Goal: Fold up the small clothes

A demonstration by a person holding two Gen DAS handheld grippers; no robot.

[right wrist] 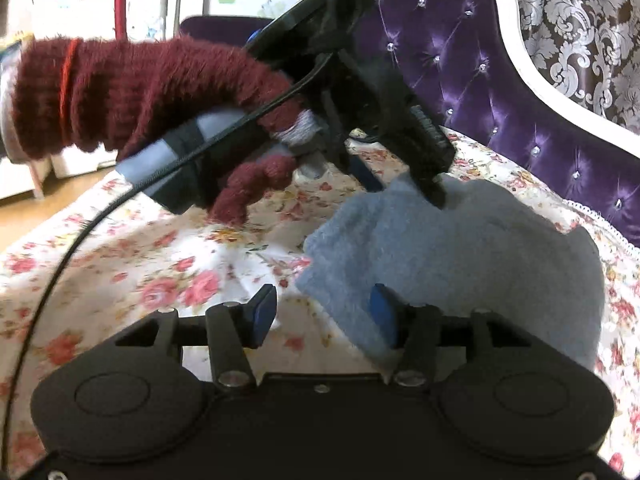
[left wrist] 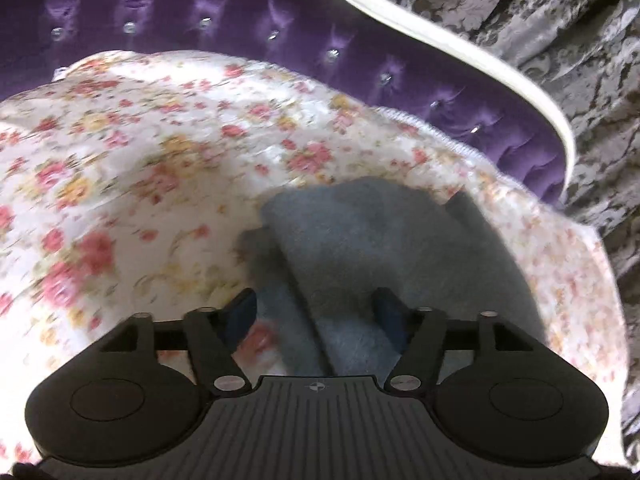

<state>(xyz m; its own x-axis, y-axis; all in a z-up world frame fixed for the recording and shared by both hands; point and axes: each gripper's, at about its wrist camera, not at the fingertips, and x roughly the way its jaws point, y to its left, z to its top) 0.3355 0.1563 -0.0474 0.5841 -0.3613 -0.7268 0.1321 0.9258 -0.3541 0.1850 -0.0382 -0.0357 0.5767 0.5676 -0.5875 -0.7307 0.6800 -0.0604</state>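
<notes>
A small light-blue fleecy garment (left wrist: 360,240) lies crumpled on a floral bedspread (left wrist: 120,160). My left gripper (left wrist: 316,316) is open, its blue-padded fingers (left wrist: 242,312) straddling the near fold of the garment. In the right wrist view the same blue garment (right wrist: 460,248) lies ahead and to the right. My right gripper (right wrist: 324,312) is open, with the garment's near corner between its pads (right wrist: 380,308). The left gripper (right wrist: 400,168), held by a hand in a maroon knit glove (right wrist: 152,92), reaches down onto the garment's far edge.
A purple tufted headboard (left wrist: 280,40) with a white frame (right wrist: 532,60) curves along the far side of the bed. Patterned grey-brown wallpaper (left wrist: 560,40) is behind it. A black cable (right wrist: 60,264) hangs from the left gripper. The bed's edge drops off at left (right wrist: 40,216).
</notes>
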